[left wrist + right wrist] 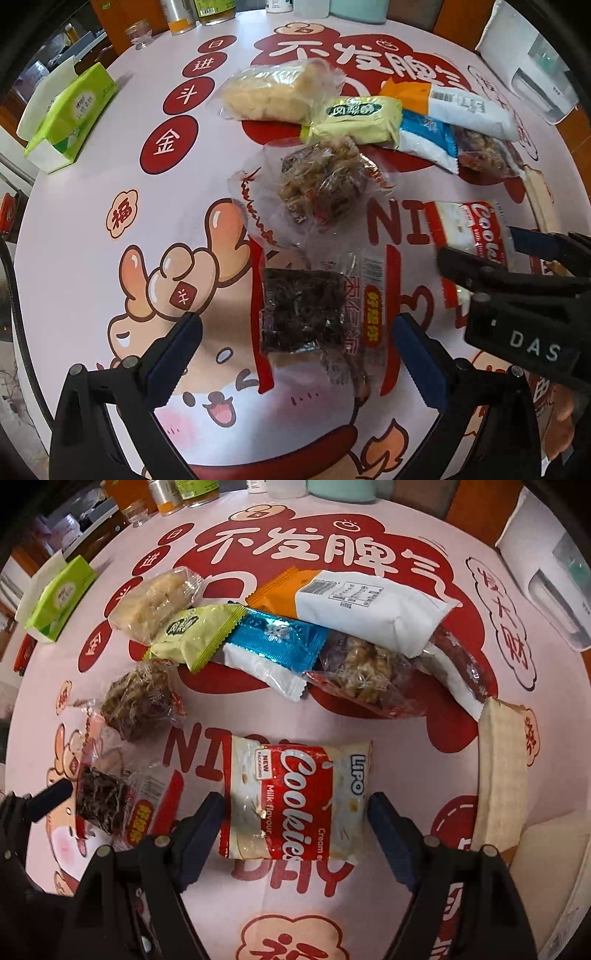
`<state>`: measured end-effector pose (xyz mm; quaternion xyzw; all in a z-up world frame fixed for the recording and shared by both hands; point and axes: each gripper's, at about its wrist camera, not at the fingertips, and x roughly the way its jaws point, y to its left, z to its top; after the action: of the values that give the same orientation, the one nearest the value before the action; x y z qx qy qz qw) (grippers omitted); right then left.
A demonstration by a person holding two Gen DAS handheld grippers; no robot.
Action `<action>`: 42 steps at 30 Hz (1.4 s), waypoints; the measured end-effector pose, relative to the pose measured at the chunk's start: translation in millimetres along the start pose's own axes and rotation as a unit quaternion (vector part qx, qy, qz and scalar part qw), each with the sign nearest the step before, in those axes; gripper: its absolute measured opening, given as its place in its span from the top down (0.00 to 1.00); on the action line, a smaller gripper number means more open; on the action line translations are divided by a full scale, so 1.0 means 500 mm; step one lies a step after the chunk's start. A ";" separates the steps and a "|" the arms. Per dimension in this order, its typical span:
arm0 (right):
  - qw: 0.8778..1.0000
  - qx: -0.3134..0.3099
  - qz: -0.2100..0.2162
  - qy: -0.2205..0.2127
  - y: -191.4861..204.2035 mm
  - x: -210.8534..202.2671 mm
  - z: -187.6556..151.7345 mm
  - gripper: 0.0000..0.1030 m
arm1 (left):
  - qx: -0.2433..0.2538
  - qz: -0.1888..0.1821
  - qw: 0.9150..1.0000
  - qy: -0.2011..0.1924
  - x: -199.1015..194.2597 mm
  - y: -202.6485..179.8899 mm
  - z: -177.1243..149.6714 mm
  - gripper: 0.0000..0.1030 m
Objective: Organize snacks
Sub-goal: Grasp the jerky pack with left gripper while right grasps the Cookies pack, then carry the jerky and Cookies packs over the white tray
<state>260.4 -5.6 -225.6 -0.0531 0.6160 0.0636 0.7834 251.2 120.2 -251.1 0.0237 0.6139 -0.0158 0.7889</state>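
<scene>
My left gripper (pixel 299 356) is open low over the table, its blue-padded fingers on either side of a dark fruit-cake snack (pixel 303 310) in clear wrap. My right gripper (pixel 297 829) is open too, straddling a red and white Cookies pack (pixel 295 801) that lies flat. Neither pack is pinched. In the left wrist view the right gripper (pixel 480 245) reaches over that Cookies pack (pixel 469 229). Farther back lie a nut cluster pack (pixel 321 181), a rice-crisp pack (pixel 269 92), a green pack (pixel 354 118), a blue pack (pixel 273 646) and a white-and-orange pack (pixel 369 605).
A green tissue box (pixel 70 118) sits at the table's left edge. Bottles (pixel 181 14) and a glass jar (pixel 140 35) stand along the back. A white appliance (pixel 535 74) is at the back right. A beige wafer bar (pixel 502 768) lies to the right of the Cookies pack.
</scene>
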 end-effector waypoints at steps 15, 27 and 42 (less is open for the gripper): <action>0.999 0.034 0.031 -0.005 -0.044 -0.025 -0.031 0.51 | 0.016 -0.013 1.000 -0.022 -0.020 -0.022 0.003 0.60; 0.995 0.059 0.066 -0.042 -0.091 -0.123 -0.117 0.51 | 0.026 -0.022 0.997 -0.064 -0.151 -0.028 -0.061 0.62; 0.986 0.072 0.100 -0.113 -0.189 -0.314 -0.322 0.51 | 0.110 -0.070 0.983 -0.128 -0.378 -0.199 -0.180 0.62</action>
<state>85.1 -130.4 -110.7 0.0726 0.5290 0.1033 0.8392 112.2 25.0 -91.7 0.0651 0.5022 -0.1416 0.8506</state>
